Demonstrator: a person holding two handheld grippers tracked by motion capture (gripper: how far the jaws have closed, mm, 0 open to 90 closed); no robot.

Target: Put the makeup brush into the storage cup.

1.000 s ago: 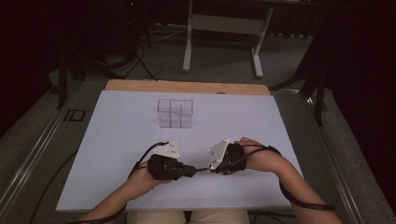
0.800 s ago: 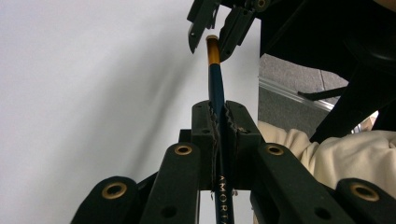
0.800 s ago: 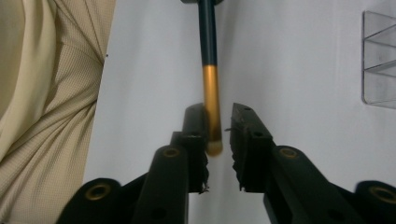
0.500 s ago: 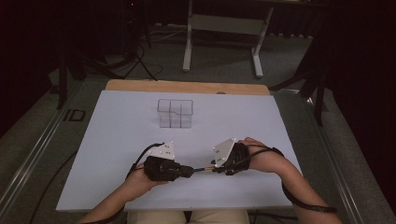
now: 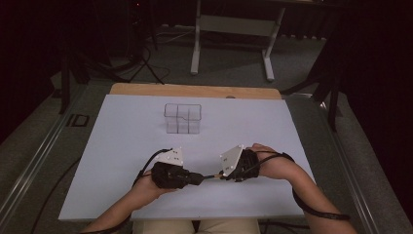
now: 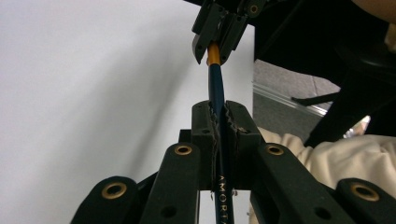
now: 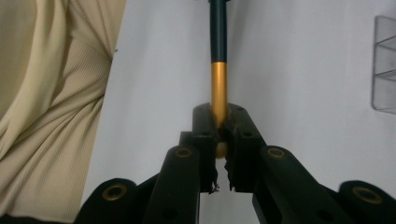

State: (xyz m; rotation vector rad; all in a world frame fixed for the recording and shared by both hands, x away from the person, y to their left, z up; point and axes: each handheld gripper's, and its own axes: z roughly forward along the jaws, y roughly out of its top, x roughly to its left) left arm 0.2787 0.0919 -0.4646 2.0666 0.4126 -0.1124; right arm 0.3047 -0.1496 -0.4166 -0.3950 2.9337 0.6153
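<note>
Left gripper (image 6: 219, 126) and right gripper (image 7: 219, 133) both clamp one pen (image 6: 215, 88), its middle tiny in the high view.

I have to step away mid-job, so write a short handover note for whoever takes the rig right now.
Left tool: shut on the dark blue barrel of the pen, lettering visible near its jaws.
Right tool: shut on the pen's gold end.
In the high view, both tools meet low over the near middle of the white table, the pen spanning between them.
The clear compartment organiser stands farther back, apart from both tools; its contents cannot be told.
Done: pen lifted and gripped at both ends.
Left: probably pulling the gold end off or seating it, then perhaps placing the pen in the organiser.
</note>
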